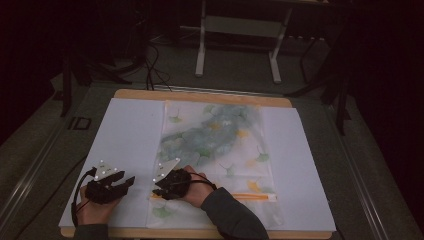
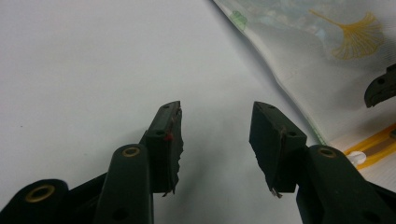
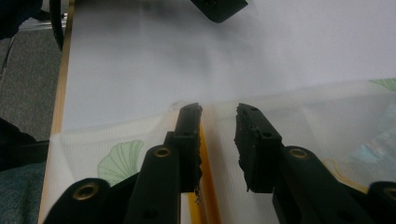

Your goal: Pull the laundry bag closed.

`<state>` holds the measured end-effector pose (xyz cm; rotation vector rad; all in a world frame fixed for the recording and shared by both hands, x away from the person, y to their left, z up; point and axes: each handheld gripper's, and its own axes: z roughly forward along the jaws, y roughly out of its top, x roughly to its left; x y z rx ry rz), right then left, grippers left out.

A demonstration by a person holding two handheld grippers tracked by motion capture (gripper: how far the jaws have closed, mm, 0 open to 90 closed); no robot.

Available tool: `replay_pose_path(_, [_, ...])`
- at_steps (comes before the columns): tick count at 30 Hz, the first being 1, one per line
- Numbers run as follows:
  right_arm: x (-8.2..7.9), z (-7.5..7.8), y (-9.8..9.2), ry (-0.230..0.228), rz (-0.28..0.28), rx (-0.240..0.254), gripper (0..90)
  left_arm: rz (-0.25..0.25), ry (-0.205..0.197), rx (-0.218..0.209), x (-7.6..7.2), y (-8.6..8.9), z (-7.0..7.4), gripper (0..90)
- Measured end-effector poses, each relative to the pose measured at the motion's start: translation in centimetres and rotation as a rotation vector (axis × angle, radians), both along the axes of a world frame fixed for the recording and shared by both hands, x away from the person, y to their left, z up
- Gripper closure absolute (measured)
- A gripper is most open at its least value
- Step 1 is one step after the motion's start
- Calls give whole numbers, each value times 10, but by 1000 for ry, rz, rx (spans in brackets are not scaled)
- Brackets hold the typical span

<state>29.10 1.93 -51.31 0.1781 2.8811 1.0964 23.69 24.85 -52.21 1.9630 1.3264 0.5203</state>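
A see-through zip bag (image 1: pixel 215 145) printed with ginkgo leaves lies flat on the white sheet (image 1: pixel 130 130), with blue-green cloth inside it. Its orange zip strip (image 1: pixel 250 196) runs along the near end. My right gripper (image 1: pixel 156 192) sits at the strip's left end, near the bag's left edge. In the right gripper view its jaws (image 3: pixel 218 116) stand apart over the bag (image 3: pixel 327 121), the orange strip (image 3: pixel 205 186) beside the left jaw and nothing pinched. My left gripper (image 1: pixel 131 181) rests on bare sheet left of the bag, open and empty (image 2: pixel 215 121).
The sheet covers a wooden table whose edge (image 1: pixel 200 95) shows at the back and front. Dark floor surrounds it, with a white table frame (image 1: pixel 240 30) and cables behind. The tip of the right gripper (image 2: pixel 380 86) shows over the bag (image 2: pixel 317 60) in the left gripper view.
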Motion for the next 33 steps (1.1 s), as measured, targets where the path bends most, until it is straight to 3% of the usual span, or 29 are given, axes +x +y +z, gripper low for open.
replay_pose_path(5, [-2,-2,5,-5,5,-1,742,-1,-1,1,0,0,0,537])
replay_pose_path(17, [-8,-8,20,5,42,-28,688,-3,0,2,0,0,0,537])
replay_pose_path(24, [-5,-10,27,23,23,-35,789,-2,-2,3,0,0,0,537])
replay_pose_path(33, [-5,-9,34,20,11,-57,756,0,0,3,0,0,1,537])
